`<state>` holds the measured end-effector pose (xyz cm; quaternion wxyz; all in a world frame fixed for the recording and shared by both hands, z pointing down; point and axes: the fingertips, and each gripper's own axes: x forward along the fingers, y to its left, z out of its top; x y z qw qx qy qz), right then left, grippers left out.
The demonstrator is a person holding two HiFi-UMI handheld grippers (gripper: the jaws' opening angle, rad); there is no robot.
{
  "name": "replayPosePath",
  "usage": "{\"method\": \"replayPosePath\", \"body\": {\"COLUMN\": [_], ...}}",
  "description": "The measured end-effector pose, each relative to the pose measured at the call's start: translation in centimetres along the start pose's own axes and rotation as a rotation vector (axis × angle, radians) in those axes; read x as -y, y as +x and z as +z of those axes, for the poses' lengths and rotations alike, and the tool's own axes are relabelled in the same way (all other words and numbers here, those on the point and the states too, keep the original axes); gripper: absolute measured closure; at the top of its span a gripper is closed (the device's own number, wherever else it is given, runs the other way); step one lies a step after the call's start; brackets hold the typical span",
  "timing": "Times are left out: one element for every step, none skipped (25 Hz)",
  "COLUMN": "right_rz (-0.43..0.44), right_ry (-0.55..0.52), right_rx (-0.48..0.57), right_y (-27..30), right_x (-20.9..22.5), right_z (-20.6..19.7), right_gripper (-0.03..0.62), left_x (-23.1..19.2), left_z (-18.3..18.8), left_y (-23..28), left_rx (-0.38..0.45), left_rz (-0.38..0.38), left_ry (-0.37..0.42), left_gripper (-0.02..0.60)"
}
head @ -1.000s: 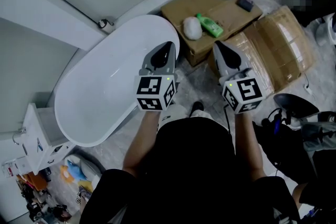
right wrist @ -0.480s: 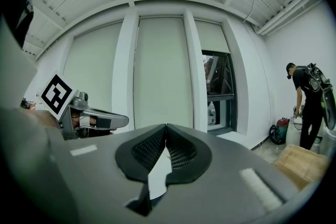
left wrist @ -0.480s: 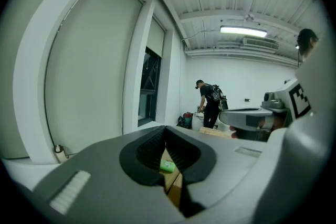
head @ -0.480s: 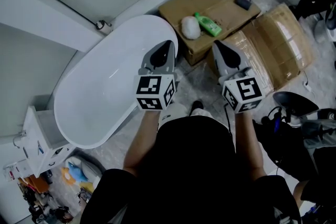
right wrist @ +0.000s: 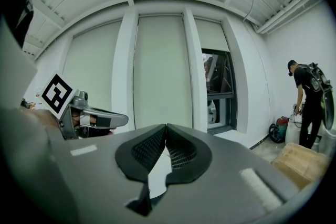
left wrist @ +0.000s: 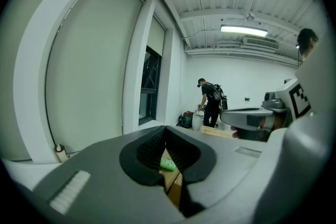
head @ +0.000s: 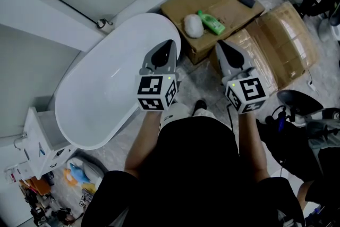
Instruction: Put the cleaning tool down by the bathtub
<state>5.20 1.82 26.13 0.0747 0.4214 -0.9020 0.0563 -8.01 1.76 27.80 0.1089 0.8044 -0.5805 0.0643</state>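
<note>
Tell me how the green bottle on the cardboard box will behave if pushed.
The green bottle lies on its side on the cardboard box, so a sideways push would probably roll it. It looks like small plastic, likely light and stiff. Its smooth surface may slip when pinched.

Bathtub point(head: 101, 93) at left, box point(head: 183, 8) just right of its end, bottle point(head: 212, 23) on box

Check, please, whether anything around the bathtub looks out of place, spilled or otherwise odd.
Nothing looks spilled or damaged. The only oddity: a green bottle lies on its side on the cardboard box beside the bathtub. The left tool and the right tool are both shut and empty.
</note>
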Motion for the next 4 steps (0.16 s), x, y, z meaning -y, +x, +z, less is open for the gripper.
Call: {"method": "replayPosePath", "body": {"right_rz": [0.000,0.000,0.000,0.000], "right_ry": [-0.001,-0.002,-0.003,-0.003], "right_rx": [0.000,0.000,0.000,0.000], "right_y": [-0.04,-0.08,-0.11,-0.13], "right_x": [0.06,0.13,0.21,0.29], "right_z": [-0.04,-0.08,-0.11,-0.15], "right_gripper": [0.586,0.586,0.586,0.586], "left_x": [0.05,0.12,0.18,0.24], "left_z": [-0.04,-0.06,-0.07,-0.08], "left_y": [0.03,0.08,0.13,0.19], "left_rx": [0.000,0.001,0.001,0.002], "left_rz": [0.000,0.000,0.000,0.000], "left_ry": [0.000,0.001,0.001,0.002], "left_gripper": [0.581,0.581,0.581,0.581]}}
